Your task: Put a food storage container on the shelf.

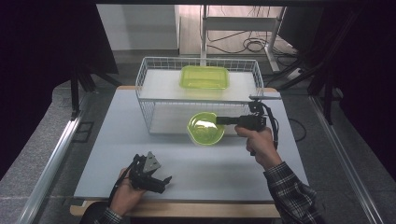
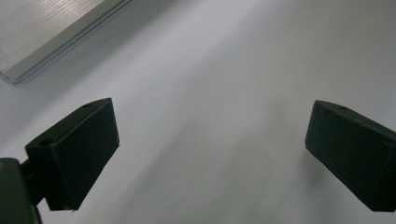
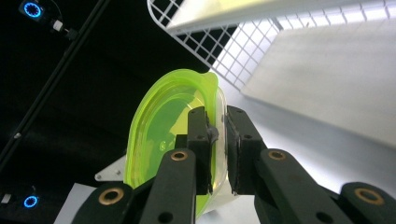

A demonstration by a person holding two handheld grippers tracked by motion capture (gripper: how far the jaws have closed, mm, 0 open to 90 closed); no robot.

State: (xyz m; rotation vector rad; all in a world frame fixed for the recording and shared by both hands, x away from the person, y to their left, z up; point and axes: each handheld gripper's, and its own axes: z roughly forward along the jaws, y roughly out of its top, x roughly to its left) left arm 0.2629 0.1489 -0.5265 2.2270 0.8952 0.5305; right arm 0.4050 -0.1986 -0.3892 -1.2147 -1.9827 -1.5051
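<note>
A: What's held by the right hand-held gripper (image 1: pixel 219 120)?

B: A round lime-green plastic bowl (image 1: pixel 205 128), pinched by its rim. In the right gripper view the rim of the bowl (image 3: pixel 163 130) is seen clamped between the two black pads (image 3: pixel 201 135), one inside, one outside.

A: Bowl's position?

B: Seen in front of the white wire rack (image 1: pixel 154 74), lower tier level, at mid-desk (image 1: pixel 140 154). Whether it's touching the desk can't be told from the high view. In the gripper view it's seen edge-on.

A: Left hand-held gripper (image 1: pixel 161 182)?

B: Jaws spread wide, nothing between them; only bare desk surface (image 2: pixel 210 93) is seen past the pads. It's held at the desk's near-left edge, well apart from the bowl.

A: Anything else?

B: A rectangular green container (image 1: pixel 204 77) is set on the rack's top shelf.
</note>
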